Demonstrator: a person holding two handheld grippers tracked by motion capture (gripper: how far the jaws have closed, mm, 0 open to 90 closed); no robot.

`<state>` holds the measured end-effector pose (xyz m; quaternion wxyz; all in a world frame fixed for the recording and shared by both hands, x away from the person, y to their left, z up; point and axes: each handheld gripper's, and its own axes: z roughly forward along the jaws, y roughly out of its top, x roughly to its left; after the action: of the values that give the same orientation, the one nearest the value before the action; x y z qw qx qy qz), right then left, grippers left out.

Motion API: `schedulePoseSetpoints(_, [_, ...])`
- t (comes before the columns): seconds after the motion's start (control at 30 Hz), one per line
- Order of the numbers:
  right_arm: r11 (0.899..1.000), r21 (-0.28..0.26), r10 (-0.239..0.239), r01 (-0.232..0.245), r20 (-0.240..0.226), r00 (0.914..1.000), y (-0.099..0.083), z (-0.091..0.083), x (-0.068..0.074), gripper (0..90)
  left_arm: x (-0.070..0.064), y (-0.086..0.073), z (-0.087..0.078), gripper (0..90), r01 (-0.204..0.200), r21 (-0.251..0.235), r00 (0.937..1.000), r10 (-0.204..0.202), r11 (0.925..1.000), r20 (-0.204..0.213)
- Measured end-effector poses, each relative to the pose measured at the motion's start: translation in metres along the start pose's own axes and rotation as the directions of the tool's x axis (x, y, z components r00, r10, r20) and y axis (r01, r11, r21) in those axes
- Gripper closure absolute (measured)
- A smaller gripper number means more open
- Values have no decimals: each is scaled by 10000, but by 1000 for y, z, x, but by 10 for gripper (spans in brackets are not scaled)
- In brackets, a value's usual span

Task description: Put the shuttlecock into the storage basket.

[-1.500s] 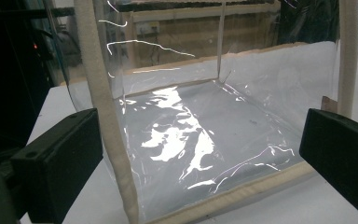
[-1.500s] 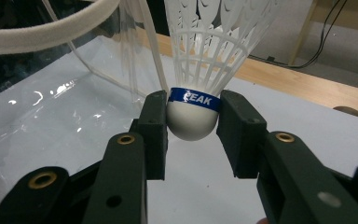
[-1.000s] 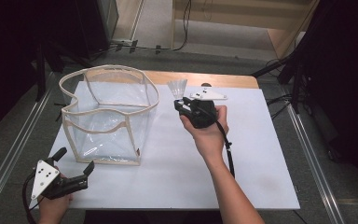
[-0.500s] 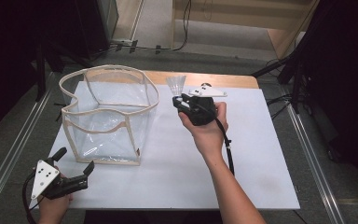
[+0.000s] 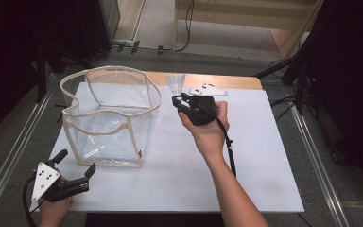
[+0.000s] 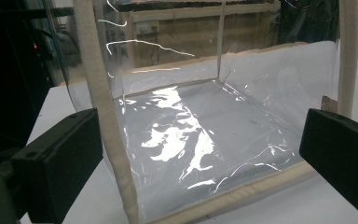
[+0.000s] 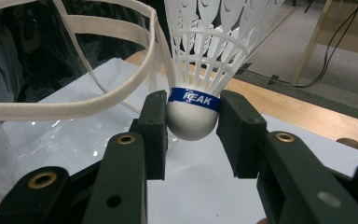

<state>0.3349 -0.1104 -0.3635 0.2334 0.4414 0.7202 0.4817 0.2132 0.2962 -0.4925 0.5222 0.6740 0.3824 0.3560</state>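
Right gripper point(image 5: 178, 105) pinches my shuttlecock point(image 7: 200, 70) by its cork near the table's point(image 5: 264, 156) far edge; left gripper point(image 5: 75, 171) gapes wide at the bag's point(image 5: 108, 118) near-left corner.

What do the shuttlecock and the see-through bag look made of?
Shuttlecock: white moulded plastic skirt, going by its slotted ribs; smooth matte white rounded base, foam or plastic, cannot tell; glossy blue printed band. The right claw is clamped on the base.
Bag: clear flexible film, probably PVC, with glare and wrinkles; beige edging looks like woven fabric tape.
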Motion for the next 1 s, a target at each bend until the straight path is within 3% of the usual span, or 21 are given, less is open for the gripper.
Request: schedulePoseSetpoints(1.0, [9996,-266,-111,100,-414,9991,14,5,19,613,0,0,0,0,15,-16,10000,-15,10000,13])
